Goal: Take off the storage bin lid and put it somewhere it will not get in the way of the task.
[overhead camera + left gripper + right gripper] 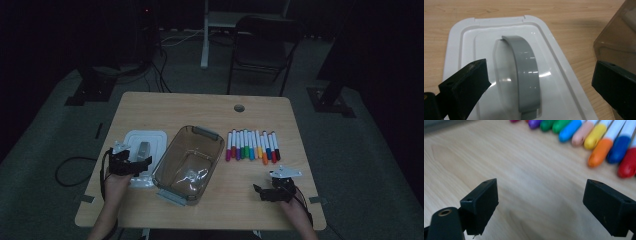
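Left tongs wide over lid handle, tub wall beside.

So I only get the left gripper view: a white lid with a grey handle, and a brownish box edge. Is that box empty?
Observer: Yes, the high view shows the clear brown box with nothing in it.
Operator: Anything else on the table?
Observer: A row of coloured markers lies to the right of the box.
Operator: Where's the other gripper?
Observer: The right gripper sits near the table's front edge, below the markers, jaws open and holding nothing.
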`<state>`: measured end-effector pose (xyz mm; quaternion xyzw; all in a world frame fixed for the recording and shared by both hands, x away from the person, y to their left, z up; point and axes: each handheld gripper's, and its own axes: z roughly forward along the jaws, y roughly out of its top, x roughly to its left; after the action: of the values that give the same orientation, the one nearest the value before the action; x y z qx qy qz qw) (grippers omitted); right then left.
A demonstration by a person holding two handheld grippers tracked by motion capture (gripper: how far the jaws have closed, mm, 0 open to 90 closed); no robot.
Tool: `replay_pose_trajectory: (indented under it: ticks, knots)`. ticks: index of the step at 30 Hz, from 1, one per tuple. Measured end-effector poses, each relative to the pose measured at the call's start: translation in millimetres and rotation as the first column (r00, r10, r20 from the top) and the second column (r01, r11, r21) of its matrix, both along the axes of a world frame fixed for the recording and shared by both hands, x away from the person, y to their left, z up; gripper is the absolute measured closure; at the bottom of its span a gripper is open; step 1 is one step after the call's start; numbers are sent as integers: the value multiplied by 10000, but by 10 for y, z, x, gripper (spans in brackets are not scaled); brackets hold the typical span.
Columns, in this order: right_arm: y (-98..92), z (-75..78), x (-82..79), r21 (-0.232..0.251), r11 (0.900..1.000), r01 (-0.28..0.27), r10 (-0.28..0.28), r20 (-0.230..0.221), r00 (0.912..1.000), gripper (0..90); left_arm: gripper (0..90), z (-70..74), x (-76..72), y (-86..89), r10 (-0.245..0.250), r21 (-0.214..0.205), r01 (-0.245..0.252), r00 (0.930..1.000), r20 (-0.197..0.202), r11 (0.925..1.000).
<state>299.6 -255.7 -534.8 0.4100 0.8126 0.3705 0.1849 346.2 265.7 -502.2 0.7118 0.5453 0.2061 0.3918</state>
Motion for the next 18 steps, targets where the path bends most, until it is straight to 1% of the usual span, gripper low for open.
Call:
replay_pose_trajectory:
  ticks: [1, 4, 7, 8, 10, 11, 13, 16, 18]
  knots:
    - [16, 19, 8, 45, 10000, -21, 21, 18, 10000, 125, 18, -4, -1, -16, -39, 2, 39, 10000, 74, 10000]
    - [85, 89, 45, 142, 9999, 36, -39, 223, 9997, 125, 18, -12, 1, -64, -231, 52, 231, 9997, 97, 9997]
    - [172, 149, 99, 350, 9994, 43, -52, 259, 9997, 125, 18, -6, 3, -107, -434, 175, 433, 9990, 76, 9989]
    - [206, 166, 120, 408, 9992, 14, -26, 287, 9996, 126, 18, -2, 1, -120, -487, 123, 485, 9988, 108, 9987]
    - [281, 202, 161, 513, 9987, -6, -9, 280, 9996, 126, 18, 9, -5, -156, -579, 237, 576, 9982, 132, 9981]
    - [330, 222, 184, 650, 9979, -38, 17, 320, 9995, 126, 18, 15, -13, -175, -630, 214, 626, 9978, 183, 9978]
    - [399, 247, 212, 749, 9971, -95, 69, 347, 9994, 126, 18, 28, -27, -214, -781, 346, 774, 9967, 204, 9964]
    - [525, 278, 254, 772, 9969, -173, 142, 400, 9991, 126, 18, 40, -45, -249, -905, 310, 897, 9956, 247, 9955]
    - [583, 285, 277, 799, 9965, -237, 205, 413, 9989, 126, 18, 40, -61, -270, -960, 192, 957, 9952, 206, 9952]
